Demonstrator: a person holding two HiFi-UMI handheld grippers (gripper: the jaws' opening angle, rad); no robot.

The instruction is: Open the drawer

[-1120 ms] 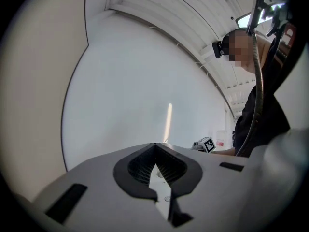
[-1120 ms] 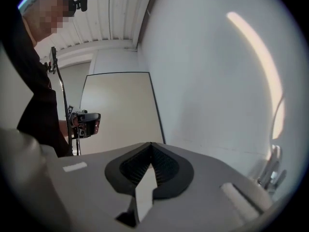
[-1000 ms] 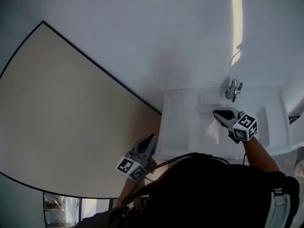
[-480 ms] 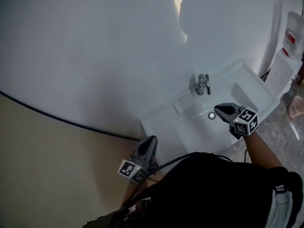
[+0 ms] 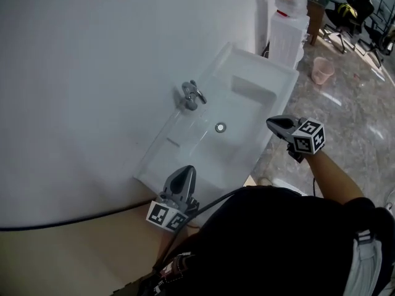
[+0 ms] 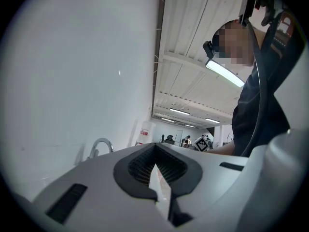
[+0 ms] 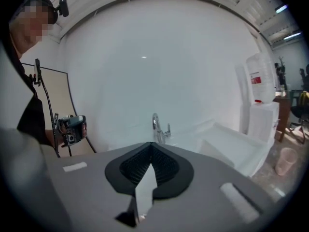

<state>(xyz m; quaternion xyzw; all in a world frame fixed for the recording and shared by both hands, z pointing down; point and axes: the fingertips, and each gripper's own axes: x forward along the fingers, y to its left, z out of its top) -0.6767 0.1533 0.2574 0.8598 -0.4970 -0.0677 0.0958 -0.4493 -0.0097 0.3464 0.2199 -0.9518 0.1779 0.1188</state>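
Head view: L tool (image 5: 184,172) & R tool (image 5: 271,123) both closed tight, empty, near sink (image 5: 279,73).

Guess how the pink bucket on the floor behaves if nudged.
Pink bucket looks like thin plastic, so probably light. It stands upright on glossy stone floor, so it likely slides; a high push might tip it.

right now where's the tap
In the head view the tap stands left of centre on the sink's back edge, against the white wall, just up-left of the drain.
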